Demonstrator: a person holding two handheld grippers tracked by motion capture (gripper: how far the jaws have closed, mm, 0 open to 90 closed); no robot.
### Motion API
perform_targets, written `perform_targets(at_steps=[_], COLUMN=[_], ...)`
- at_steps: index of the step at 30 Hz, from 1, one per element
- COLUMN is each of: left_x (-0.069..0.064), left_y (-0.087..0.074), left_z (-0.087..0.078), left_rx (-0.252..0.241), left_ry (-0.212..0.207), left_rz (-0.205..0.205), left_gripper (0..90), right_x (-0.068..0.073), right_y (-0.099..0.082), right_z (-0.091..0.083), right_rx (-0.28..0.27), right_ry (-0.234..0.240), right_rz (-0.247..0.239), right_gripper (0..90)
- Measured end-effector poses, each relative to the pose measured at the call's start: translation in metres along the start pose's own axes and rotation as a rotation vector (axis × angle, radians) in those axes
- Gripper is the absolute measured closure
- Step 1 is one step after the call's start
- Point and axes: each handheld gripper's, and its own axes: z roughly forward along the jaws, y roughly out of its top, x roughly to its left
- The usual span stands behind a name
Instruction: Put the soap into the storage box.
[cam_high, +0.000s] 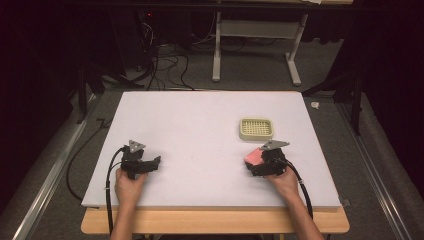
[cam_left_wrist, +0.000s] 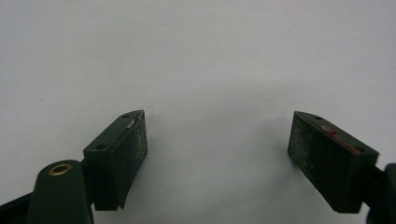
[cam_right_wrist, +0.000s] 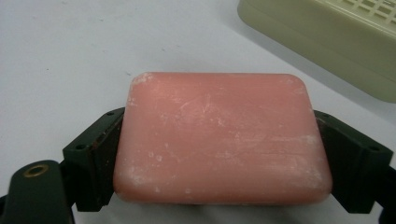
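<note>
On the white counter (cam_high: 200, 130), the right claw (cam_right_wrist: 224, 149) pinches a pink soap bar (cam_right_wrist: 222, 137) near the slatted dish (cam_high: 256, 128), left claw (cam_left_wrist: 217, 154) gaping empty; slick soap might squirt free.

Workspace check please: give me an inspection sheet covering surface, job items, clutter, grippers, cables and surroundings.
Surface: white board on a wooden table, looks clean.
Job's things: pink soap bar held between the right gripper's jaws; cream soap dish with a grid top, nothing in it, just beyond the soap.
Clutter: nothing seen on the board.
Grippers: left gripper open, nothing between its jaws, low over the board; right gripper shut on the soap bar.
Cables: one black cable trails from each gripper off the near edge.
Surroundings: dark room, grey floor, loose floor cables, a white table frame behind.
</note>
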Motion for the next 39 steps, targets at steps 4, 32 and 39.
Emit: perform_targets(at_steps=[4, 32, 39], left_x=[0.0, 0.0, 0.0], left_y=[0.0, 0.0, 0.0], left_z=[0.0, 0.0, 0.0], left_rx=[0.0, 0.0, 0.001], left_ry=[0.0, 0.001, 0.001], left_rz=[0.0, 0.001, 0.002], left_gripper=[20.4, 20.4, 20.4], right_x=[0.002, -0.002, -0.009], right_y=[0.001, 0.003, 0.003], right_z=[-0.001, -0.03, -0.038], right_rx=[-0.003, -0.084, -0.119], right_ry=[-0.013, -0.008, -0.003], right_rz=[-0.008, 0.042, 0.081], right_gripper=[13.6, 13.6, 13.6])
